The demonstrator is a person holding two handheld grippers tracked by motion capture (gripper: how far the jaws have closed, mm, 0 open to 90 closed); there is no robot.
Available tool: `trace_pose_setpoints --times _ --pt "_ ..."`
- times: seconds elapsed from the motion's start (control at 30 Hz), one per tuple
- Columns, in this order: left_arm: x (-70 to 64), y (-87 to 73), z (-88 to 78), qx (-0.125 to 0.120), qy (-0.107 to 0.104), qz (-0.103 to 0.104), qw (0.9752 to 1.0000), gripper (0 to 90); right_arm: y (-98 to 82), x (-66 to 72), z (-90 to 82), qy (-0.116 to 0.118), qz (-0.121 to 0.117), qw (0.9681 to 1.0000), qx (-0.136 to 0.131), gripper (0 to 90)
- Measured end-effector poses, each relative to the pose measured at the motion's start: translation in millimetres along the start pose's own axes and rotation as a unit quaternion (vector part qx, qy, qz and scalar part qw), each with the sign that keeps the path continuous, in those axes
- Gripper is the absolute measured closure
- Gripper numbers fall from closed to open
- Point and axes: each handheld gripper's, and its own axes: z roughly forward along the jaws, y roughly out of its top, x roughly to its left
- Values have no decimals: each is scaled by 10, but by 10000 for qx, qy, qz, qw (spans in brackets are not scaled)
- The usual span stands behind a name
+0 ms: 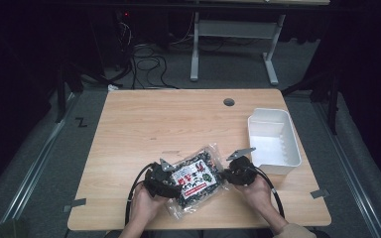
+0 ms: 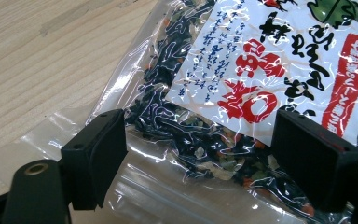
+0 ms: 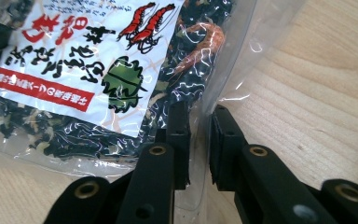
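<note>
A: We have the clear plastic bag of dark dried seaweed mix with a white printed label lying on the pale wooden worktop, near its front edge, and we are taking hold of it from both sides.

B: Right. Our right hand-held gripper has its jaws nearly together, with the bag's clear side edge between them; they look clamped on that film. Our left hand-held gripper has its jaws apart, straddling the bag's lower end, the pads not pressing yet.

A: So we judge the grasp half made. Next the left needs to close on the film, not the bulky contents, before we lift toward the white plastic bin at the right, if that is where it goes.

B: Writing? The label carries large red and black East Asian characters, a red banner with white text, and drawings of red shrimp and a green leaf. We cannot read a brand.
</note>
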Motion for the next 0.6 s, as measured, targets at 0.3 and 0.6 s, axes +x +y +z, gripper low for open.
trace_pose_setpoints --times 0.3,0.6 --pt "-28 2 -14 -107 -10 82 9999 215 65 11 -161 -102 -209 9996 -148 837" --pt "-30 -2 -28 -142 109 158 9997 244 130 -4 -297 -314 -414 9984 -241 858"
